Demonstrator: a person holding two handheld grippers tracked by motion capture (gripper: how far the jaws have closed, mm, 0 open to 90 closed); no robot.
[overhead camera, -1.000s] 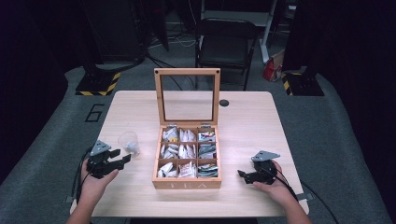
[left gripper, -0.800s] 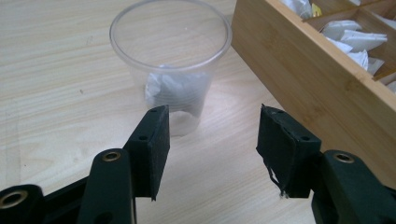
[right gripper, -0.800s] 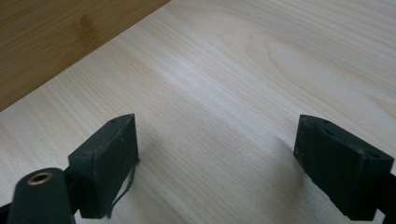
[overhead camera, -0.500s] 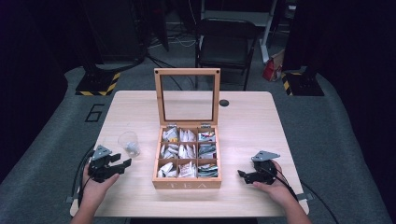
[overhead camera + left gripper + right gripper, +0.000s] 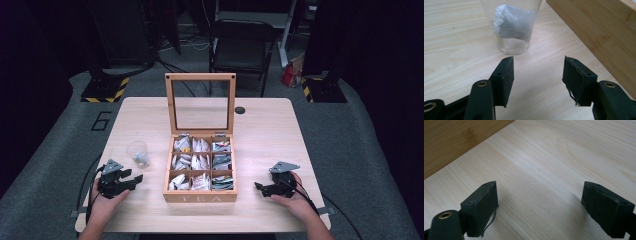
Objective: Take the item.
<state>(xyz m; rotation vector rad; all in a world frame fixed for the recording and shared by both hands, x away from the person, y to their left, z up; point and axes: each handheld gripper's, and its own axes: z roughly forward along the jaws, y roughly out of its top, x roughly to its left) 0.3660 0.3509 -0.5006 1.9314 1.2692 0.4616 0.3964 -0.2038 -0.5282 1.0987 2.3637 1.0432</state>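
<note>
A clear cup (image 5: 138, 153) holding a crumpled tea bag stands left of centre, beside the open wooden tea box (image 5: 200, 170). The left gripper (image 5: 131, 179), jaws wide and empty, points at it; the right gripper (image 5: 260, 188) rests wide at lower right. A careless nudge could tip the light cup. Pale wooden table (image 5: 280, 130); a dark studio, folding chair (image 5: 242, 47) at top.

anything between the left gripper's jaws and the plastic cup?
Nothing: bare tabletop separates the open left gripper from the clear cup with a white packet inside, as the left gripper view shows.
</note>
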